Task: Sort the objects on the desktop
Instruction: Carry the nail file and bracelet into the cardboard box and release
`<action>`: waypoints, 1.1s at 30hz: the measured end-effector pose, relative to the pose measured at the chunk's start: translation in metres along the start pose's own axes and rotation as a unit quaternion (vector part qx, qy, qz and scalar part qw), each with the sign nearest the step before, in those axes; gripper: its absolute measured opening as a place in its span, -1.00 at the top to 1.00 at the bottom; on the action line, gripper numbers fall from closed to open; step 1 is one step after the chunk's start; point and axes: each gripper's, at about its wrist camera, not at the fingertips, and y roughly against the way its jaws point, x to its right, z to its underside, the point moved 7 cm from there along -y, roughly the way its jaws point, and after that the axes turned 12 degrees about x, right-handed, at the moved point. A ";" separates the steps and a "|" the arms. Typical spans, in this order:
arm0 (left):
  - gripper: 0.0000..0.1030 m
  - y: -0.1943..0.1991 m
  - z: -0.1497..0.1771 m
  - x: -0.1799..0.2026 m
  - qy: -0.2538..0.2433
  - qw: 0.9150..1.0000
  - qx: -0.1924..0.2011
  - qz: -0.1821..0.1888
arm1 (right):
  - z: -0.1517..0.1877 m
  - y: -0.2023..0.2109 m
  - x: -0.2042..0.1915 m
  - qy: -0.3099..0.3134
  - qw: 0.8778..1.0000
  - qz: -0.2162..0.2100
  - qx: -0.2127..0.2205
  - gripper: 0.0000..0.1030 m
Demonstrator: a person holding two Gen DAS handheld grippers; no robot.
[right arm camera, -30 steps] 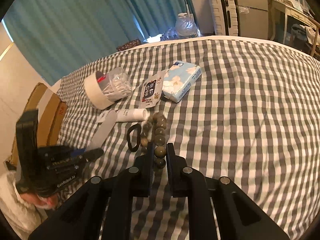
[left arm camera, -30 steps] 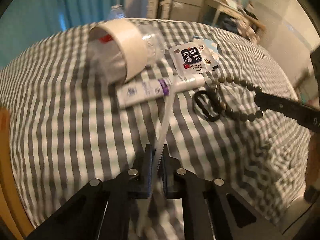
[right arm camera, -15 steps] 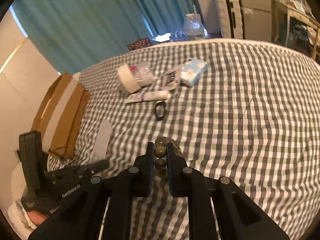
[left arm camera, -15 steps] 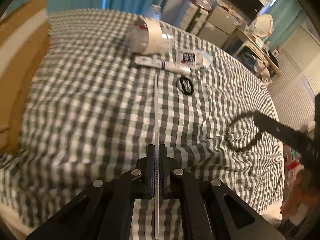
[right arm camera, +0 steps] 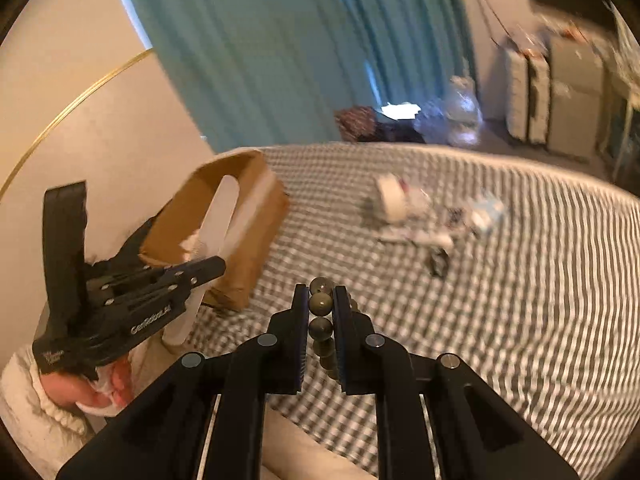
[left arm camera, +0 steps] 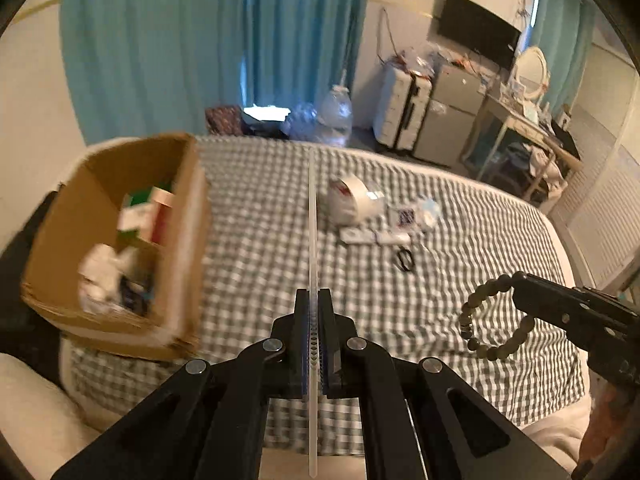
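Note:
My left gripper (left arm camera: 314, 300) is shut on a thin white nail file (left arm camera: 312, 216), seen edge-on; in the right wrist view the file (right arm camera: 218, 216) stands flat in front of the box. My right gripper (right arm camera: 321, 296) is shut on a bracelet of olive-brown beads (right arm camera: 321, 304), which hangs from it in the left wrist view (left arm camera: 486, 320). Both are lifted above the checked bed. An open cardboard box (left arm camera: 120, 240) holding several items sits at the bed's left edge. The left gripper is just right of the box.
On the checked bedspread (left arm camera: 460, 240) lie a tape roll with a plastic bag (left arm camera: 352, 200), a white tube (left arm camera: 374, 237), a sachet (left arm camera: 404, 216), a tissue pack (left arm camera: 430, 210) and a black loop (left arm camera: 405, 259). Suitcases and a desk stand behind.
Both grippers have risen and pulled back from the objects, carrying the file and the bracelet left toward the box. The box's open top has come into view.

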 end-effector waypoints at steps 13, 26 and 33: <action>0.94 0.010 -0.046 -0.168 0.031 0.994 0.021 -0.107 | -0.071 -0.093 -0.169 0.104 0.989 -0.101 -0.005 0.78; -0.17 -0.067 -0.015 -0.236 0.051 0.987 -0.047 -0.145 | -0.064 -0.207 -0.197 0.074 0.991 -0.107 -0.033 -0.47; -0.79 -0.041 -0.009 -0.232 0.042 0.984 -0.024 -0.174 | -0.073 -0.155 -0.111 0.081 0.996 -0.025 0.039 -0.47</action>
